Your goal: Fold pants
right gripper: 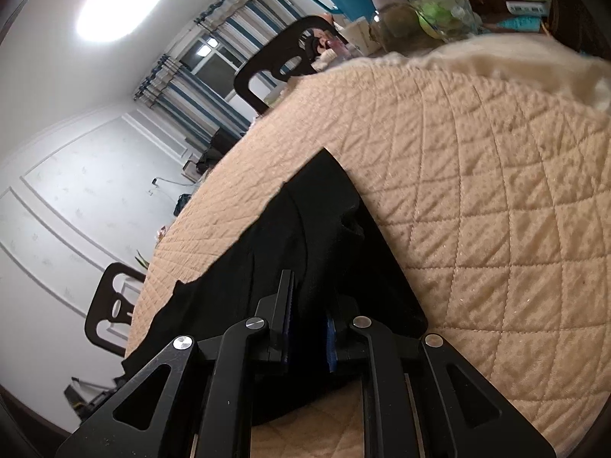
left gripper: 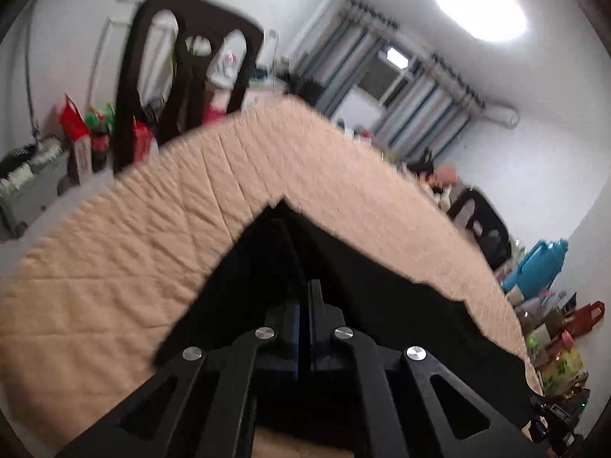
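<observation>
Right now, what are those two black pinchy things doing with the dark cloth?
A person is folding black pants on a quilted beige cover, working a pair of tongs in each hand. The left tongs are shut, low over the fabric. The right tongs are pinched on a bunch of the pants. The pants lie partly folded, with a neat corner pointing away.

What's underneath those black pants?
The black pants lie on a beige quilted cover, which shows all around them. What the cover itself rests on cannot be seen; the cover hides it.
</observation>
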